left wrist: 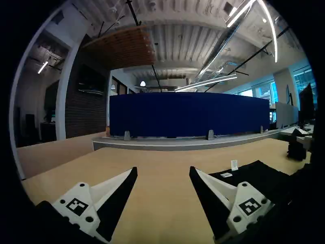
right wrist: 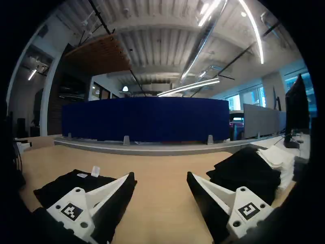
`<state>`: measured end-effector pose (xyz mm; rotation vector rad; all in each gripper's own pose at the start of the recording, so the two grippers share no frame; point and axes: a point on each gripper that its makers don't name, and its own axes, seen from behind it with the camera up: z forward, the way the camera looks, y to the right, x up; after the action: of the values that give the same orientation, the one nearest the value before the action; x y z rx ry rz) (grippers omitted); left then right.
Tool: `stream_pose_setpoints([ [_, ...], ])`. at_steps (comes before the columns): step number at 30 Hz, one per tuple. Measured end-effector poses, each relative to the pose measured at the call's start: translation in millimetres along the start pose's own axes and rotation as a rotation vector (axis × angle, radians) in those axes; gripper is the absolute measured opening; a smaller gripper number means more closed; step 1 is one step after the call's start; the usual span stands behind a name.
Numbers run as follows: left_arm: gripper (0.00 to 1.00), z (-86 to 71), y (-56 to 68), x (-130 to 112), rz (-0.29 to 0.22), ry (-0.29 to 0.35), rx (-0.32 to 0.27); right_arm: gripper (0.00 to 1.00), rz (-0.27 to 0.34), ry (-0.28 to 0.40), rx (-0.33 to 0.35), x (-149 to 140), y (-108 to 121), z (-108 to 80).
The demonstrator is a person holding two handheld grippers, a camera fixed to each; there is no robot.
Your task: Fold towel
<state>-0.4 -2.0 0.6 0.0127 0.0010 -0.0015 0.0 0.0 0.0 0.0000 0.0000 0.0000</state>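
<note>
Towel [left wrist: 256,175], black, is laid flat on the table [left wrist: 122,158], on the near side of the blue partition [left wrist: 187,114] and well apart from it. A white tag [left wrist: 234,164] is seen sticking up at the towel edge facing the partition. The left hand-held gripper [left wrist: 163,171] is held low over the table and pointed at the partition, with its fingers spread apart and nothing clamped; bare table is seen between them. Its right finger overlaps the towel's near corner, but contact cannot be told.

In the right gripper view the towel [right wrist: 69,185] is seen behind the left finger of the right hand-held gripper [right wrist: 160,175]. This gripper is likewise spread apart, empty, and pointed at the partition [right wrist: 146,118]. Folded black cloths [right wrist: 243,173] and folded white cloths [right wrist: 280,158] are stacked side by side, touching, short of the partition's right end.
</note>
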Motion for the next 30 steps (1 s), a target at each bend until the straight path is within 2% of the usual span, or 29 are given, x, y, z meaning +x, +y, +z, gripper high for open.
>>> stream_pose_setpoints([
  [6, 0.95, -0.2, 0.3, 1, -0.014, 0.002, 0.003, 1.0, -0.001, -0.014, 0.001, 0, -1, 0.9],
  [9, 0.95, 0.8, 1.0, 11, -0.025, 0.019, 0.002, 1.0, 0.02, -0.019, -0.011, 3, 4, 3.4],
  [12, 0.95, 3.8, 1.2, 24, -0.031, 0.033, 0.0, 1.0, 0.04, 0.005, -0.018, 20, 8, 4.0],
  [20, 0.95, 8.6, 2.0, 66, -0.023, 0.048, -0.005, 1.0, 0.013, 0.028, -0.019, 71, 9, 3.4],
  [30, 0.95, 8.1, 8.7, 140, -0.02, 0.022, -0.021, 1.0, -0.004, 0.012, -0.022, 154, 10, -7.3],
])
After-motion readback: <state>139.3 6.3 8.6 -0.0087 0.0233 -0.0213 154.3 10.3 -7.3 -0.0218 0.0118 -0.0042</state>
